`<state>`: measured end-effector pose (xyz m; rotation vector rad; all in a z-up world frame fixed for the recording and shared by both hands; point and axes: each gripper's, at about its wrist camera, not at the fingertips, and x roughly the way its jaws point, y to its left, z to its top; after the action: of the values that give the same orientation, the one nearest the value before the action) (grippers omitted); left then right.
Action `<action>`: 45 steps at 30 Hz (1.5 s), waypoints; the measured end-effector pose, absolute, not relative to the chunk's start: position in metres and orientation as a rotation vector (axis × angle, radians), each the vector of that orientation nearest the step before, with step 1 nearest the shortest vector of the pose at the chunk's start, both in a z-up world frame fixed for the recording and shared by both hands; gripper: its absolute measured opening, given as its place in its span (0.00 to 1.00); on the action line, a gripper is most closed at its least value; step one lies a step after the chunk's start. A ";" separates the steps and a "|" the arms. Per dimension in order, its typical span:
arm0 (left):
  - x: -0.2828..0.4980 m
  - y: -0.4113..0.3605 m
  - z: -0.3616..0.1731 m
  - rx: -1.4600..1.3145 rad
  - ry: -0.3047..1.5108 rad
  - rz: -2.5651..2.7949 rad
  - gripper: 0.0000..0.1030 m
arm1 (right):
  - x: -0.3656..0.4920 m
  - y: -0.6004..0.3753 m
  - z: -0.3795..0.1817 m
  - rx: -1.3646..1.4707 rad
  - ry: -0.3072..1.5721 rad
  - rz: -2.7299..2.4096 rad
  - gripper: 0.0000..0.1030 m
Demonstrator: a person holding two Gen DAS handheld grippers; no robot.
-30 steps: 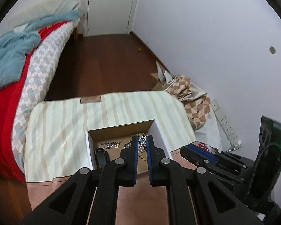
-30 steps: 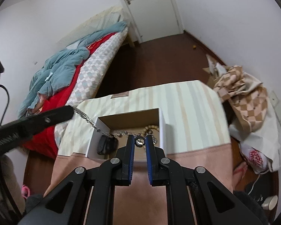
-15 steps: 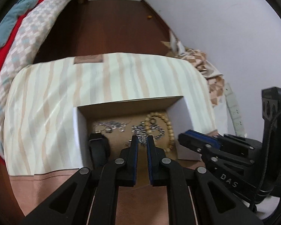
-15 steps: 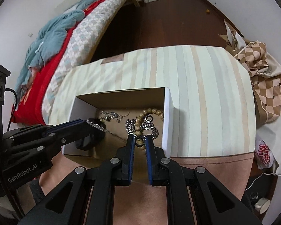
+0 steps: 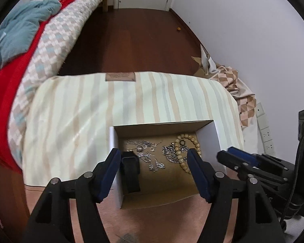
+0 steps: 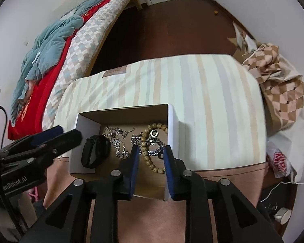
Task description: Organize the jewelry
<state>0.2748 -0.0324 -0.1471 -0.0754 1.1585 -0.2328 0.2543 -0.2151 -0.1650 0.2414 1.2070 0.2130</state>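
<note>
Inside the white box (image 6: 173,121) lie a bead bracelet (image 6: 150,156), a thick silver chain (image 6: 152,141), a thin silver chain (image 6: 117,139) and a black band (image 6: 94,150). The box sits on a striped cloth (image 6: 212,101). The right gripper (image 6: 151,158) hangs over the beads with its jaws spread and holds nothing. The left gripper (image 5: 154,161) is spread wide over the box, empty too.
</note>
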 end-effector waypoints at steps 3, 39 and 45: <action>0.267 -0.029 -0.142 -0.054 1.129 -0.193 0.78 | 0.245 -0.216 -0.156 0.194 1.180 0.165 0.52; 0.072 -0.012 -0.005 0.013 0.853 0.018 0.99 | 0.036 -0.205 0.025 -0.013 0.856 -0.062 1.00; 0.050 -0.013 0.022 0.012 0.819 0.005 0.99 | 0.008 -0.206 0.066 -0.009 0.798 -0.048 1.00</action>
<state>0.0505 -0.0130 0.0219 0.0118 0.8189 0.0050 0.0075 -0.2060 0.0665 -0.0092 0.7981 -0.0477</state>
